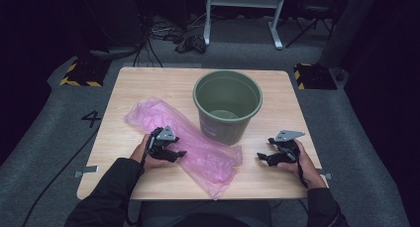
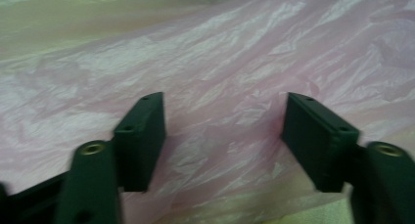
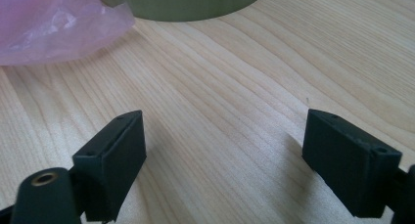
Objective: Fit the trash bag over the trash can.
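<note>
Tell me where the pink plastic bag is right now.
In the high view the pink plastic bag lies flat on the table's left half, beside the green bucket, with the open left gripper over its middle.

Both forearms reach in low, sleeves dark. The left hand-held gripper (image 1: 178, 153) points right with its jaws spread wide. The right hand-held gripper (image 1: 261, 157) points left, jaws likewise wide apart, well away from the other.
</note>
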`<state>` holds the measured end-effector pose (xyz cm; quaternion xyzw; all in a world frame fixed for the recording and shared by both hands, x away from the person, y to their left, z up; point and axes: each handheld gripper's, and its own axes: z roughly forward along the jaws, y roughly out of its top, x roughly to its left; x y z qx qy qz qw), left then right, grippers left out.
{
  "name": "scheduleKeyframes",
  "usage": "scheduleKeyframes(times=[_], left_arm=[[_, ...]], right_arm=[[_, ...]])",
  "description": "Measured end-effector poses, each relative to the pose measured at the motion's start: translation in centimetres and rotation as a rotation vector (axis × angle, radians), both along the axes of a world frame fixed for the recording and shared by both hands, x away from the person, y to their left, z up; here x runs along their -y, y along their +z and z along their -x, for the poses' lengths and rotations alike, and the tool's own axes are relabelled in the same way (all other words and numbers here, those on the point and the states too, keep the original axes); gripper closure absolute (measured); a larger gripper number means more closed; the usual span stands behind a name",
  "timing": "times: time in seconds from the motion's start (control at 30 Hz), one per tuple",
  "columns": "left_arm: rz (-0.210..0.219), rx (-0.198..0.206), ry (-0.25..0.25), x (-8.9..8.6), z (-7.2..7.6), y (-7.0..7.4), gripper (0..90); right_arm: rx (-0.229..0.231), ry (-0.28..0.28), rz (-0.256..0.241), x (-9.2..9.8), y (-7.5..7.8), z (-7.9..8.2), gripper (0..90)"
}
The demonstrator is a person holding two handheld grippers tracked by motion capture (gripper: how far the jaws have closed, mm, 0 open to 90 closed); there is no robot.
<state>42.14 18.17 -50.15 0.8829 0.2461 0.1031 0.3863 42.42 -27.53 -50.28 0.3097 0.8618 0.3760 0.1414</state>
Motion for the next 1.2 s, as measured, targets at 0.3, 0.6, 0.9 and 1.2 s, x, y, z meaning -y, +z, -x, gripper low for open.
scheduleKeyframes(times=[0.3, 0.6, 0.9, 1.2], left_arm=[[-0.003, 0.023, 0.031, -0.5, 0.5, 0.1, 74.0], [-0.001, 0.052, 0.059, -0.9, 1.0, 0.4, 88.1], [0.064, 0.122, 0.151, -2.5, 2.5, 2.1, 89.3], [0.143, 0.204, 0.186, -3.8, 3.9, 4.4, 89.4]], right_arm=[[0.0, 0.0, 0.0, 0.0, 0.0, 0.0, 16.0], [0.0, 0.0, 0.0, 0.0, 0.0, 0.0, 16.0], [0.0, 0.007, 0.0, 0.0, 0.0, 0.0, 16.0], [0.0, 0.007, 0.0, 0.0, 0.0, 0.0, 16.0]])
